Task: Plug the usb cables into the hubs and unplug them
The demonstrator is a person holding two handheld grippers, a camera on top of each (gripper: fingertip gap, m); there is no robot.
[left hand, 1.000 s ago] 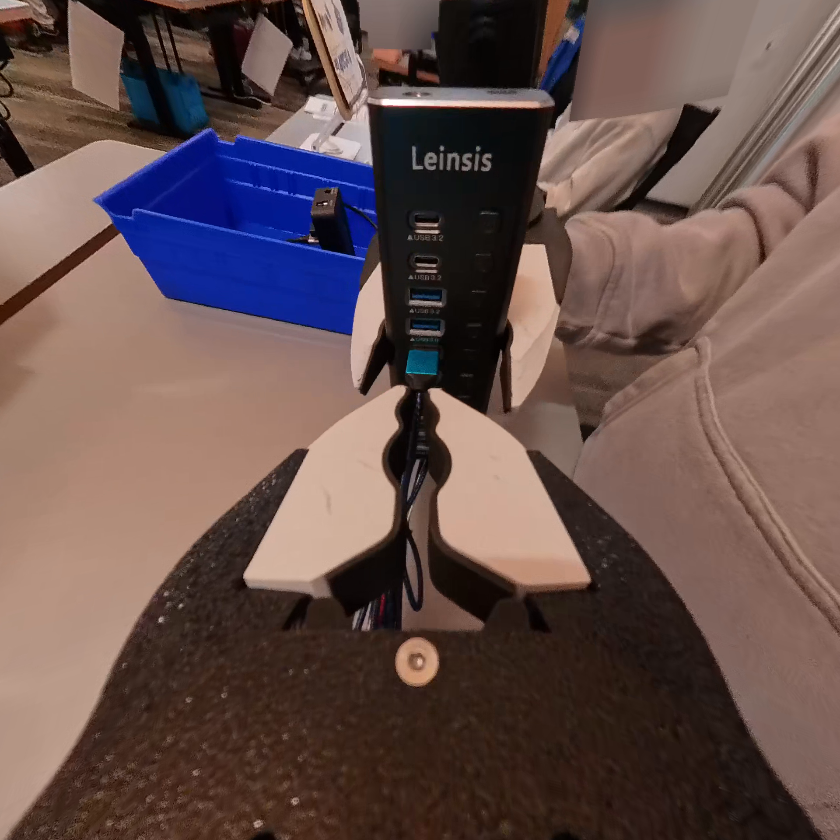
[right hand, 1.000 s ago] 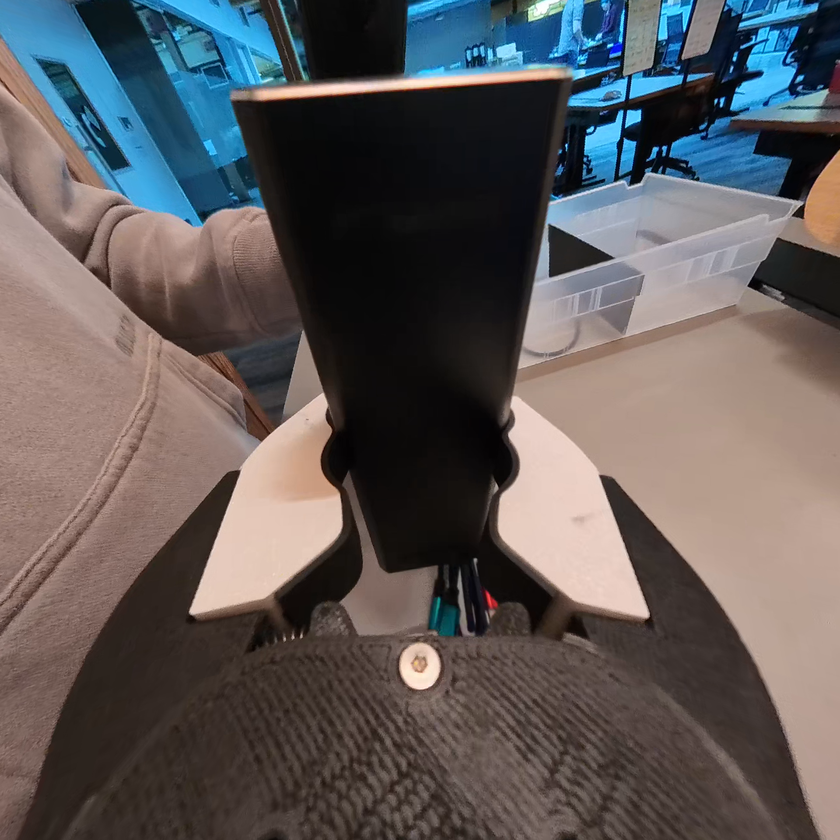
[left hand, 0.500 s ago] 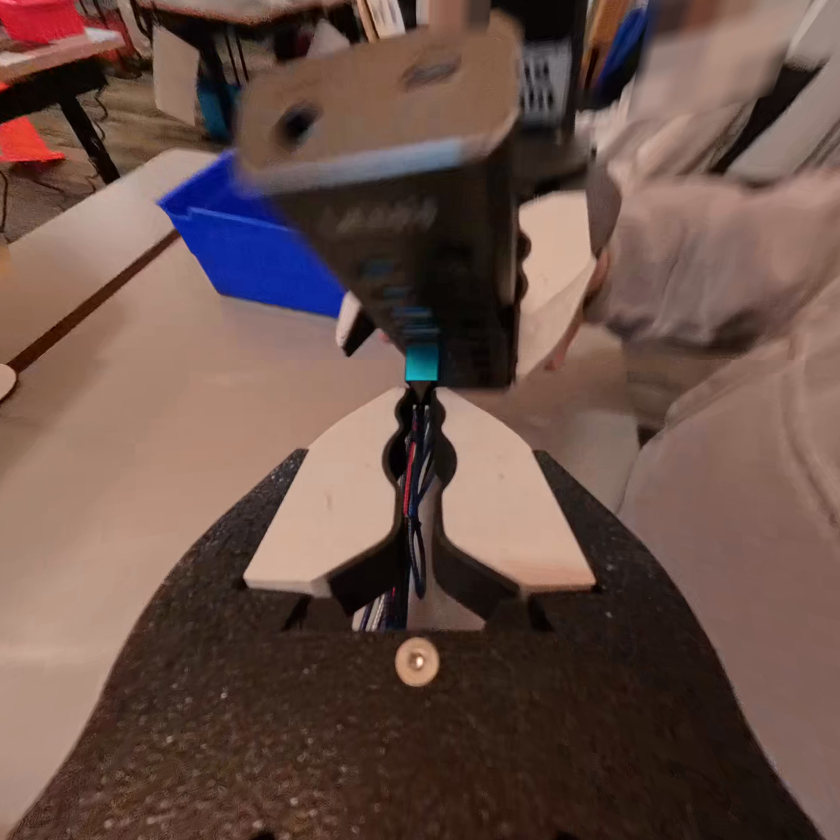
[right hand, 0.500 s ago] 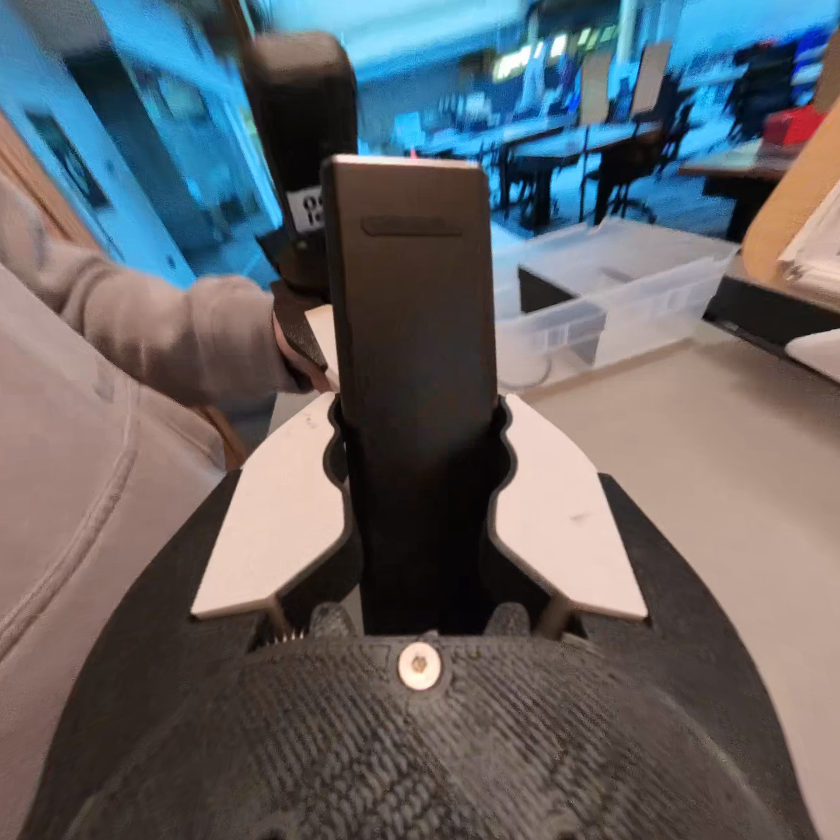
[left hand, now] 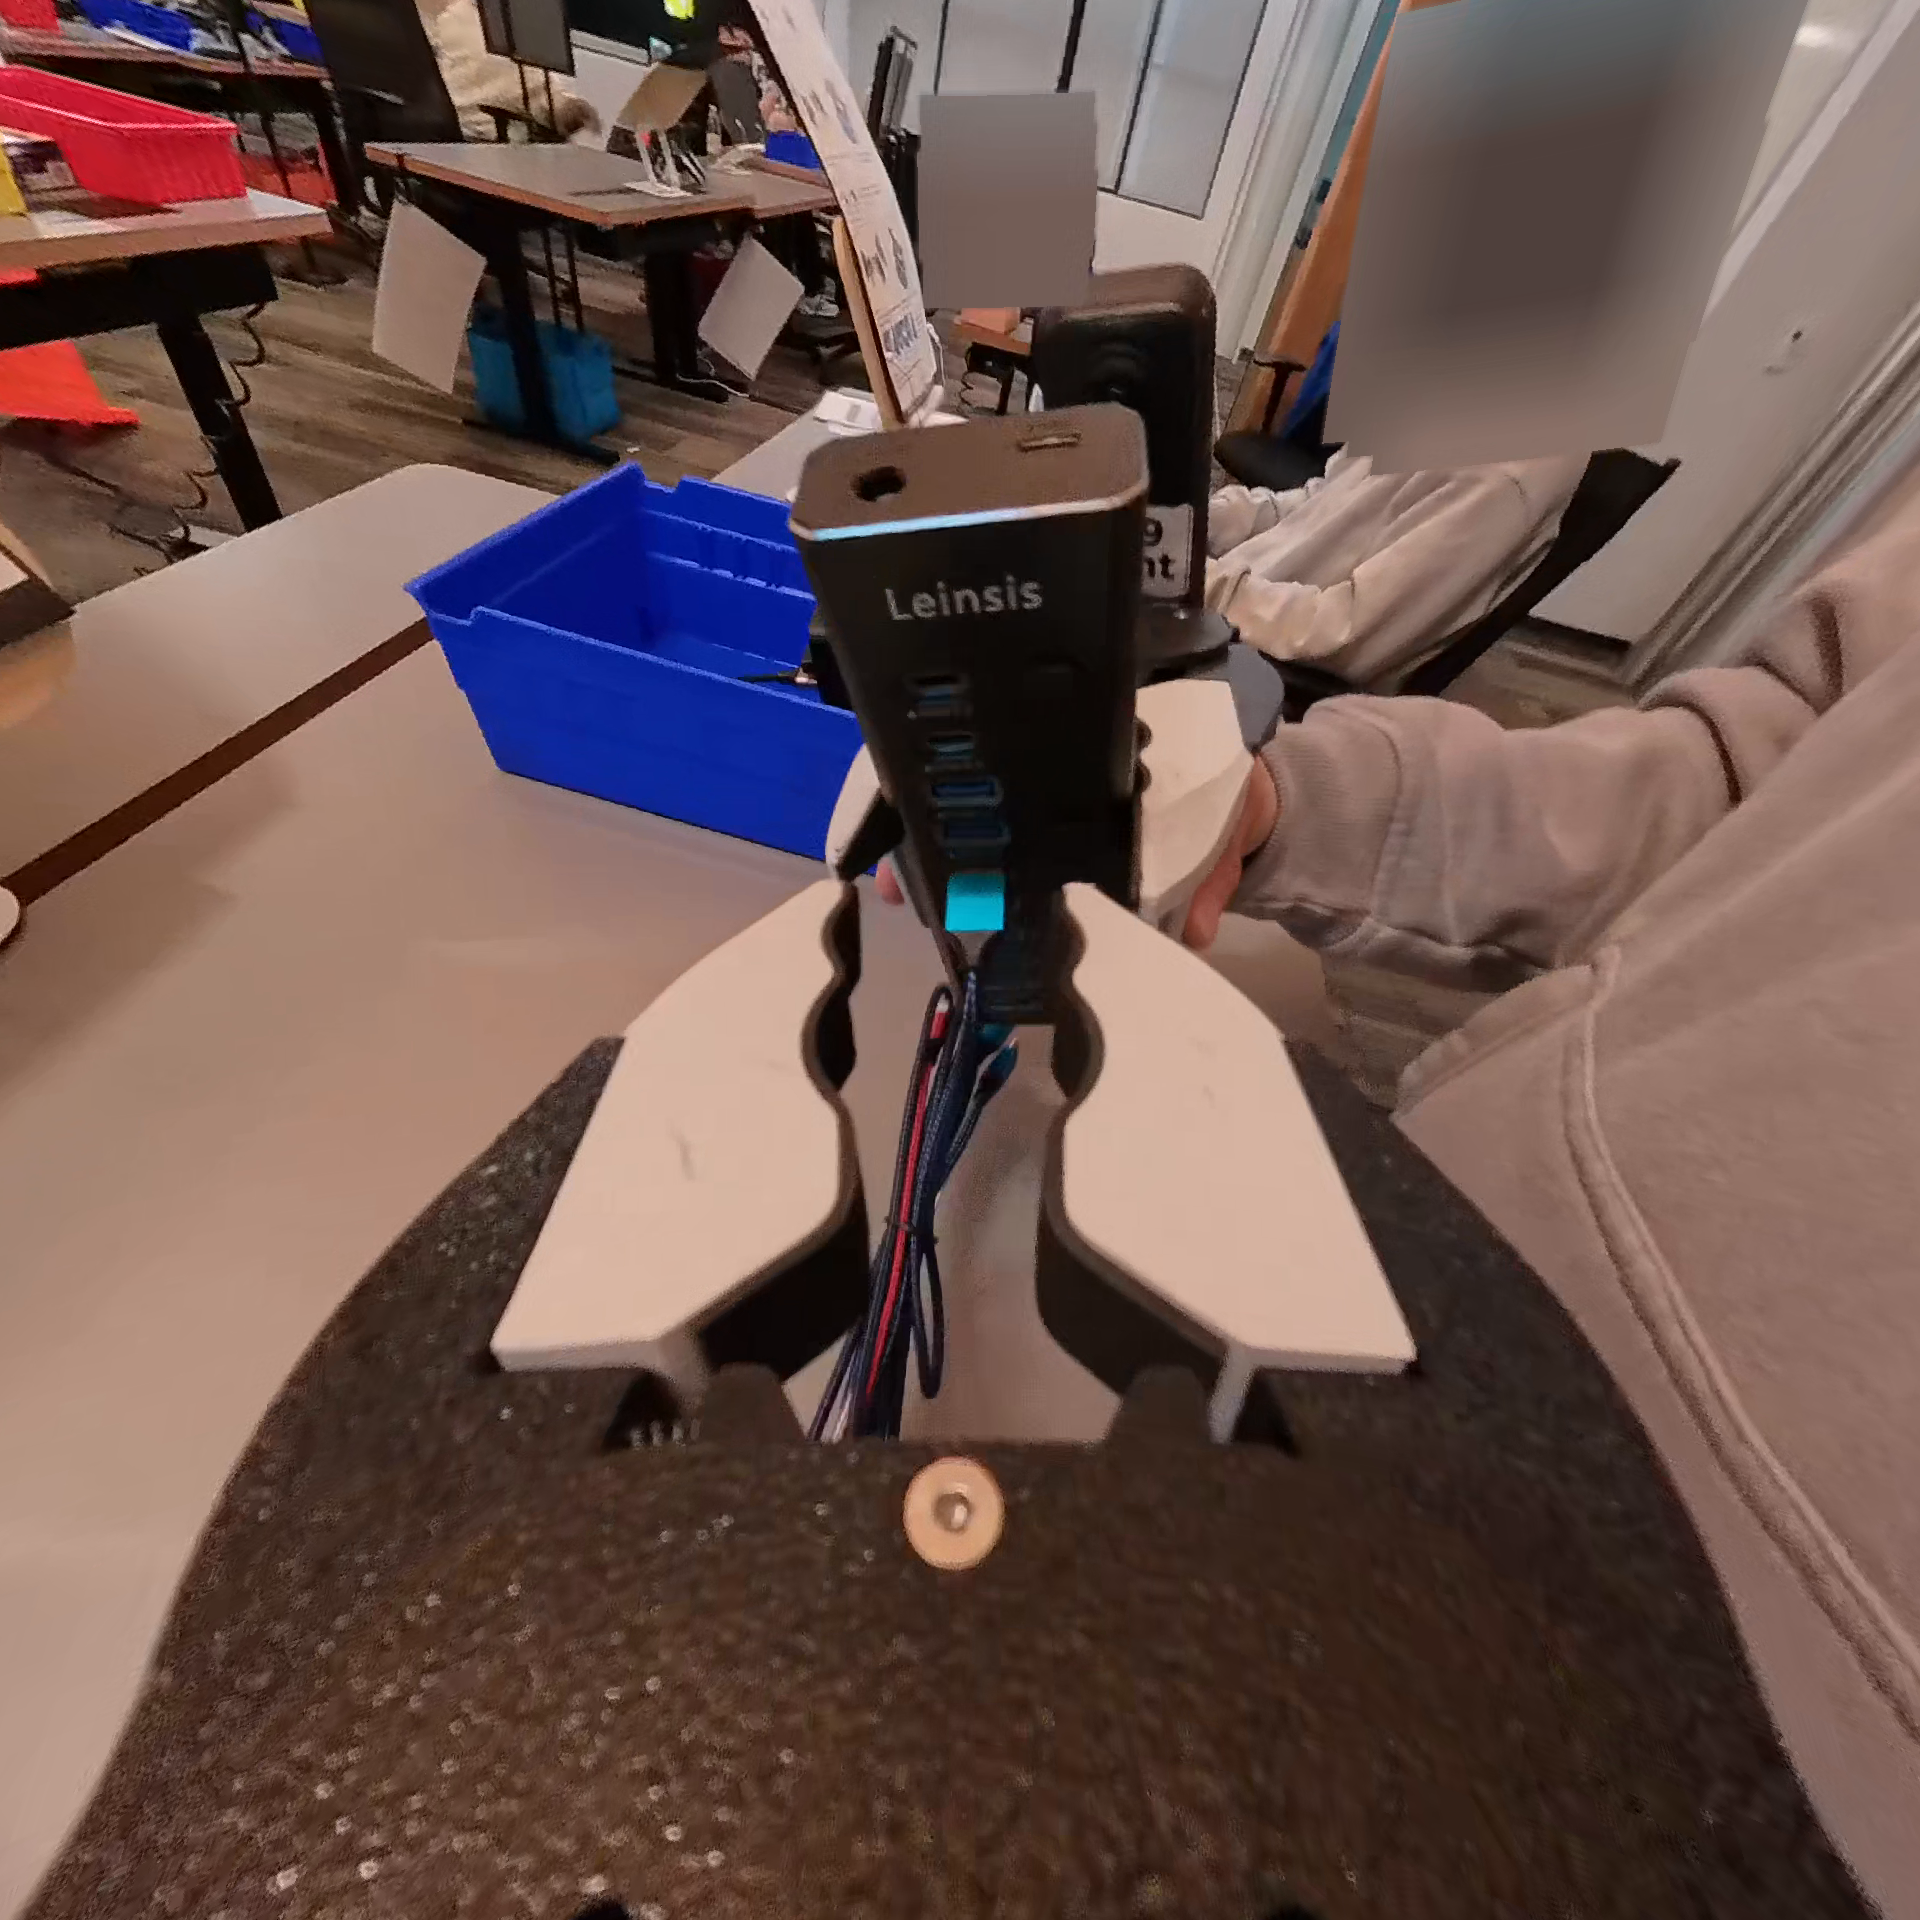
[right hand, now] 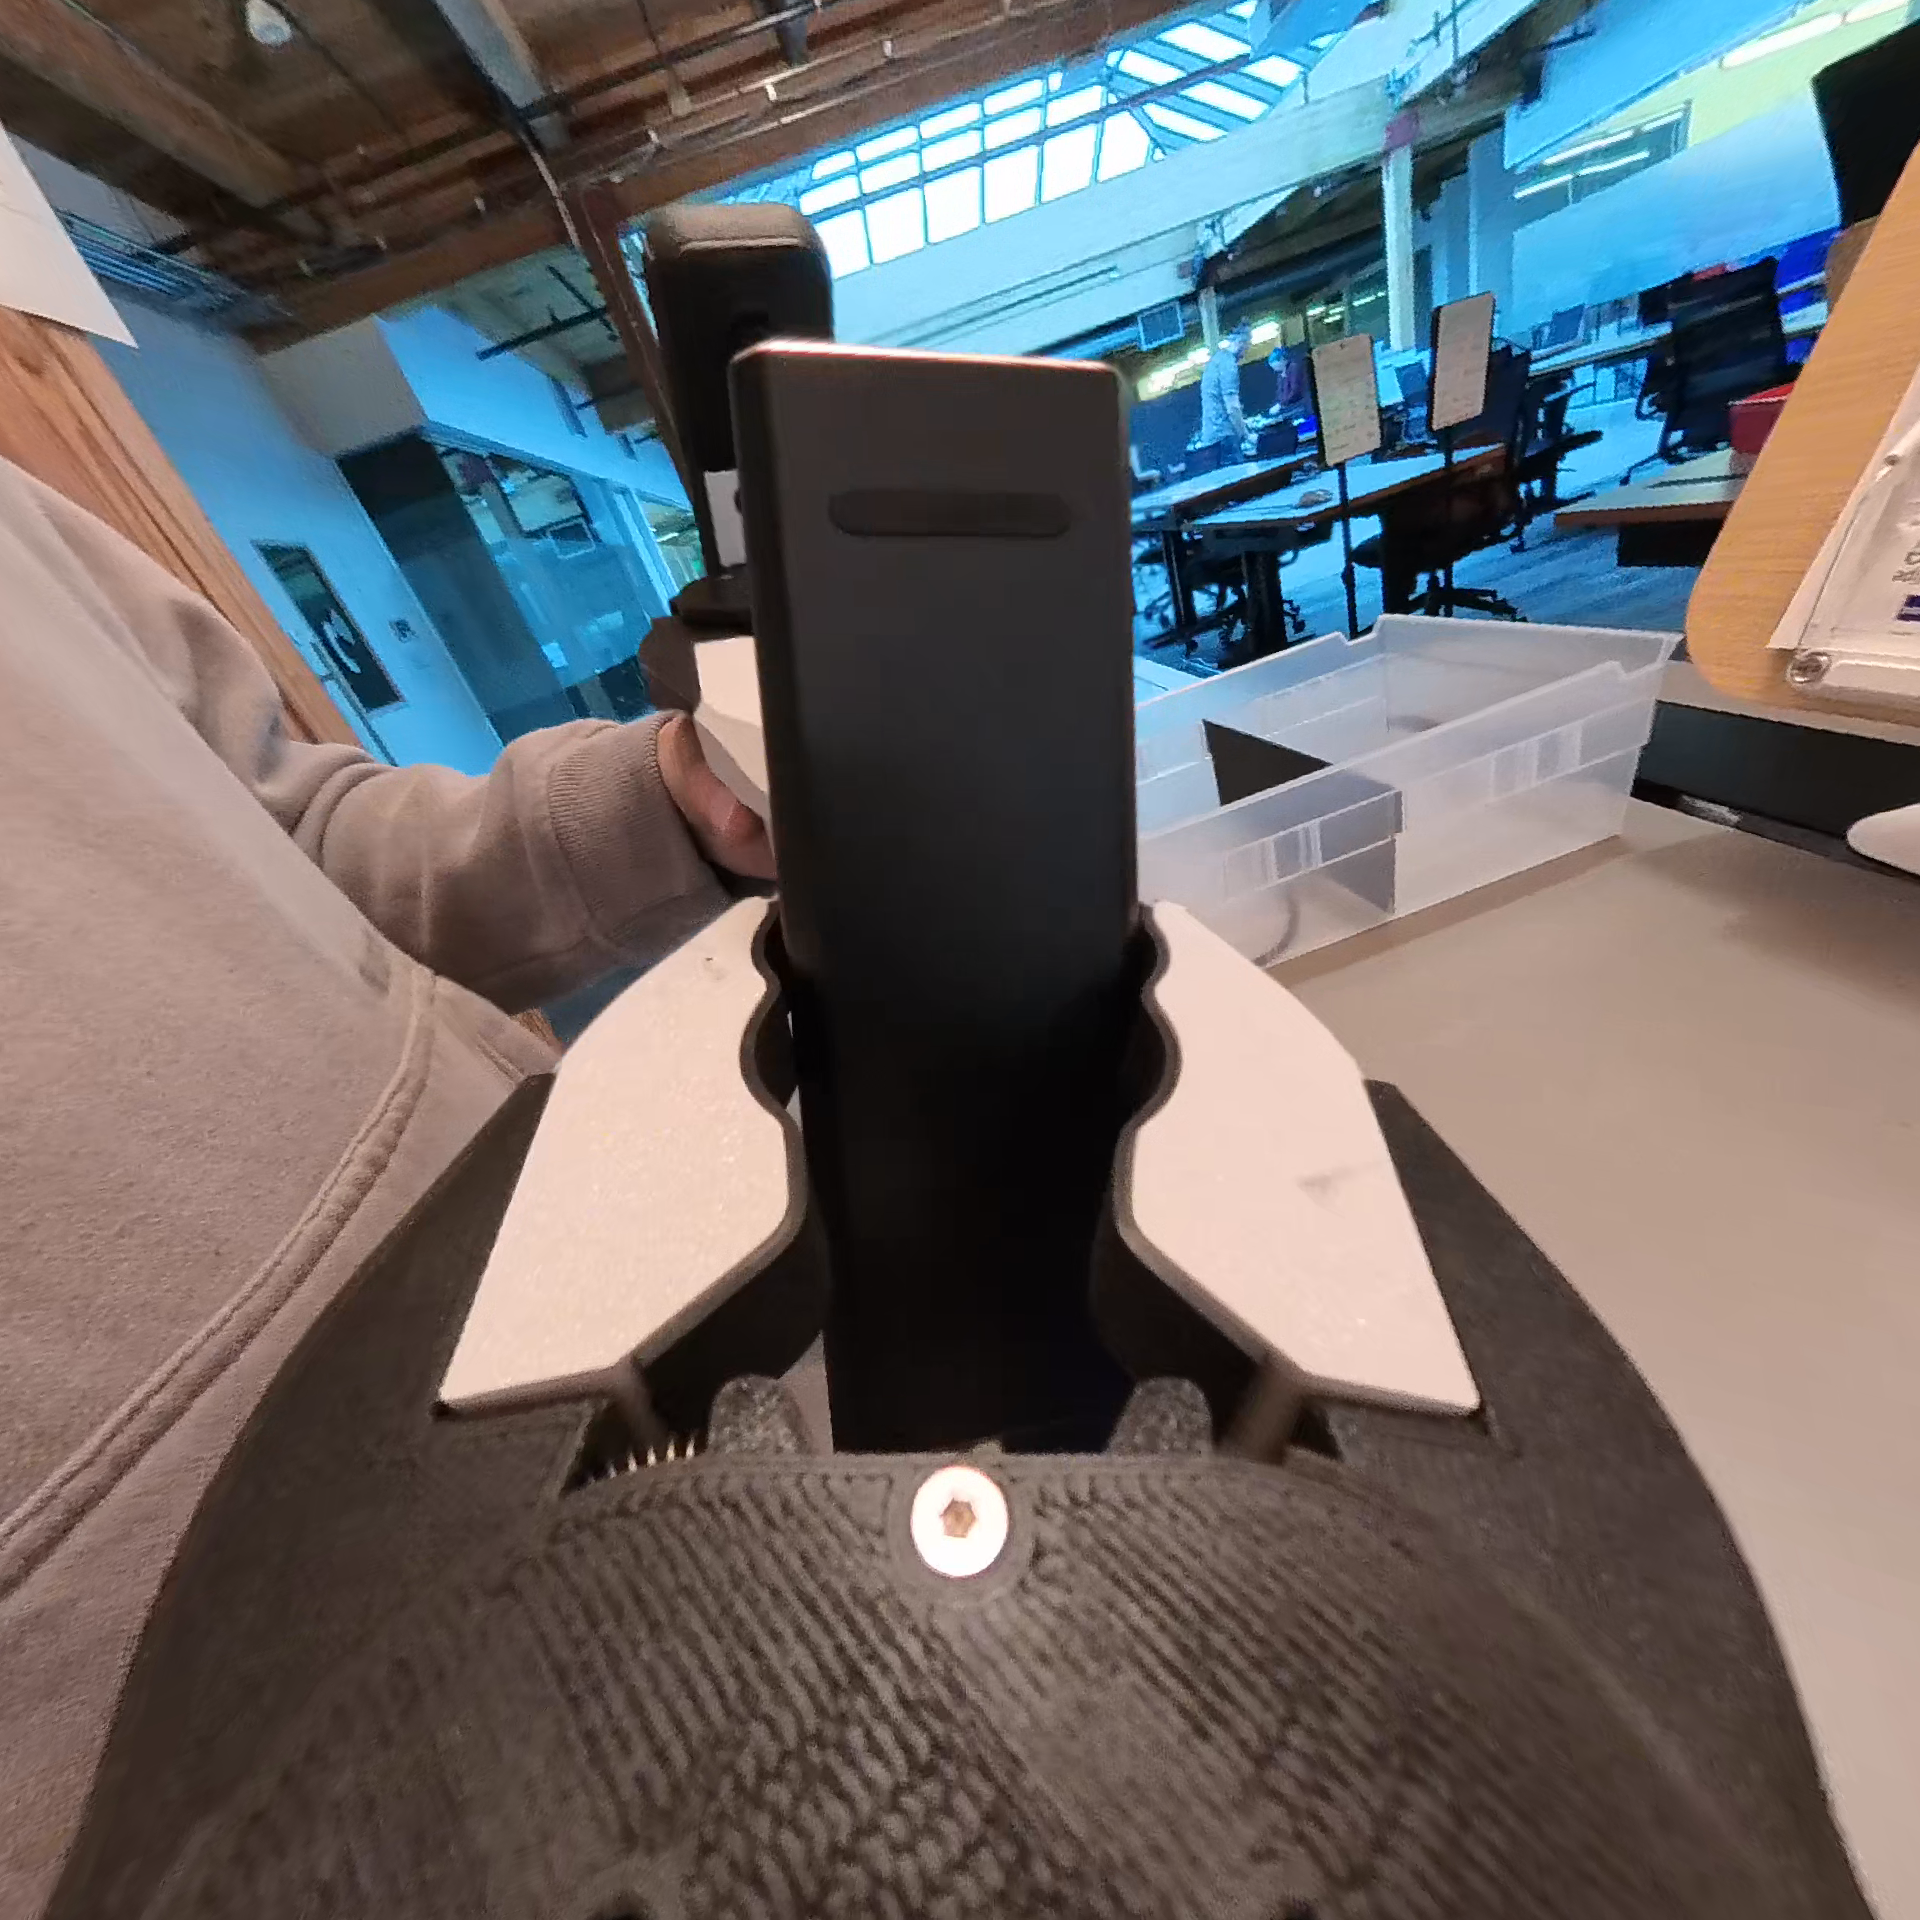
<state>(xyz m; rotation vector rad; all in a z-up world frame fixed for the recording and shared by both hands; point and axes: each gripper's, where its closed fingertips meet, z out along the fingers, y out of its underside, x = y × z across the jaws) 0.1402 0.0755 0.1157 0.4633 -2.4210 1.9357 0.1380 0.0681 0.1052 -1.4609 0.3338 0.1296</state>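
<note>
On the tabletop (left hand: 312, 1039) a blue bin (left hand: 623, 665) stood near its far edge. My right gripper (right hand: 956, 935) clenched the black hub (right hand: 945, 675) upright above the table. My left gripper (left hand: 961, 925) was released around the teal plug (left hand: 977, 901), seated in the hub.

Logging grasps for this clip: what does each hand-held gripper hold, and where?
Right hand-held gripper clamps the black rectangular USB hub by its lower side edges. Left hand-held gripper is open, holding nothing.
</note>
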